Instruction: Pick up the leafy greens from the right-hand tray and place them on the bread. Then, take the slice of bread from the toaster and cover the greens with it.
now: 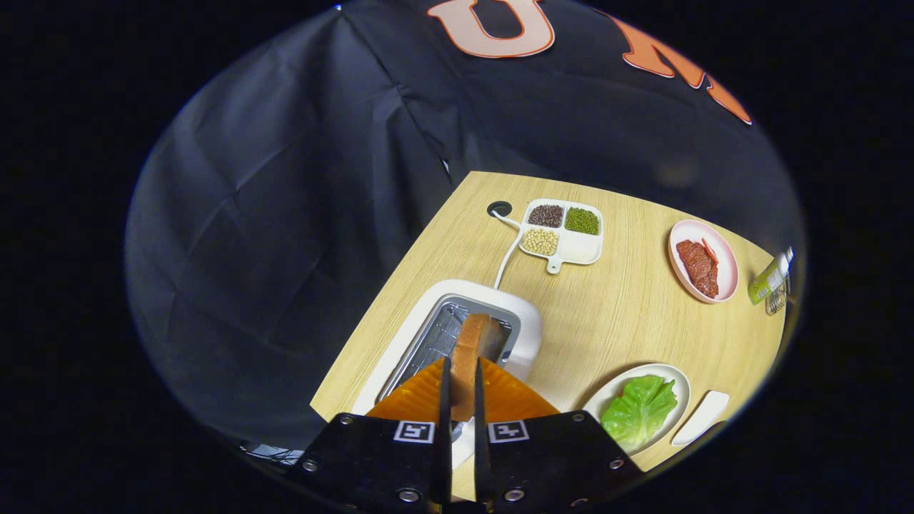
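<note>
- Your gripper [460, 389] is tilted down toward the counter from above, and its two fingers are pinched nearly together on a tan slice of bread [473, 357], pressing on it from both sides.
- The slice stands on edge between the fingers, its top end over the open slot of the white, rounded toaster [500, 314]; you cannot tell whether its lower edge is still inside the slot.
- The toaster sits near the counter's left edge, just beyond the fingers, with a metal grille showing in the slot.
- A white cord [508, 250] runs from the toaster to a dark round hole [499, 209] in the pale wood-grain counter [614, 314].
- Just beside that hole lies a white four-compartment dish [585, 248] holding dark brown, green and pale yellow beans; its fourth compartment is bare.
- To the right of your fingers, near the counter's front, a pale round plate [675, 382] carries a bright green lettuce leaf [639, 410], which hides whatever lies under it.
- A small white oblong dish [701, 416] lies just beside that plate.
- Farther back on the right, a pink round plate [725, 268] holds reddish-brown meat slices [697, 266].
- At the counter's far right edge a green-labelled bottle [771, 277] is cut off and hard to make out.
- Black creased cloth hangs behind and left of the counter.
</note>
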